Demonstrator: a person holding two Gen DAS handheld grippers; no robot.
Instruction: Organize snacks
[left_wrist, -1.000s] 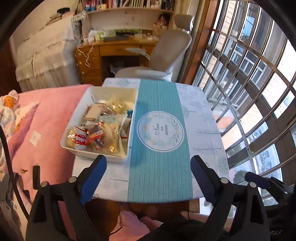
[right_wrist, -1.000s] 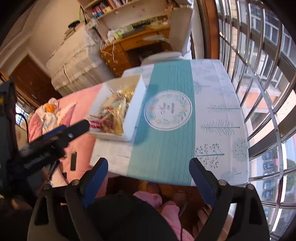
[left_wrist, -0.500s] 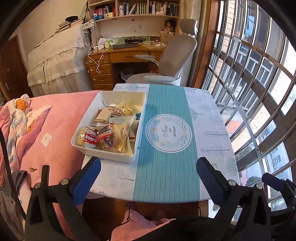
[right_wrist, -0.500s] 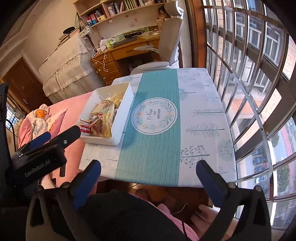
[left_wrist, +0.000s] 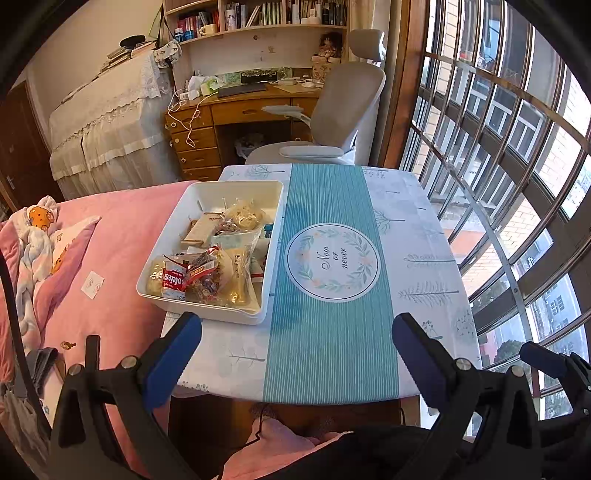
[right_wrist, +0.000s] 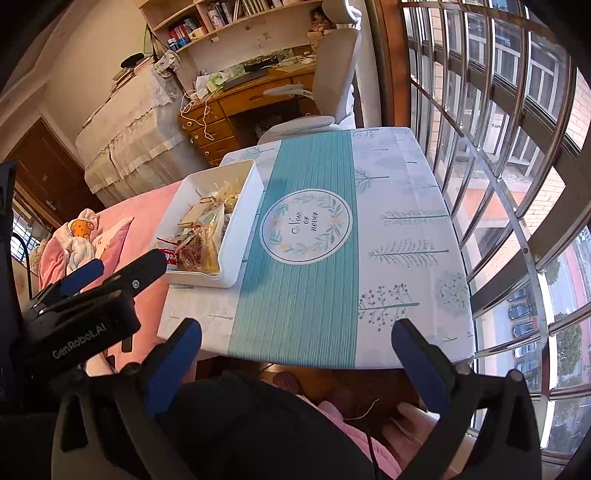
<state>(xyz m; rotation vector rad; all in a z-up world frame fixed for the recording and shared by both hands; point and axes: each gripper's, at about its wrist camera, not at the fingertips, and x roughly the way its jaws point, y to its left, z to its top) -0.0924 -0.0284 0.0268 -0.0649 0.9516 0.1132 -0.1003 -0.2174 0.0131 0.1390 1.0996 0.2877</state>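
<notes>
A white tray stands on the left part of the table, filled with several wrapped snacks; it also shows in the right wrist view. My left gripper is open and empty, held back over the table's near edge, below and right of the tray. My right gripper is open and empty, held back from the near edge above my lap. The left gripper's body shows at the left of the right wrist view.
The table carries a teal runner with a round "Now or never" print. A pink bed lies left of the table. A grey chair and wooden desk stand behind. Barred windows run along the right.
Both grippers have pulled back and risen away from the table, so the tray and table look farther off. Both stay open and empty.
</notes>
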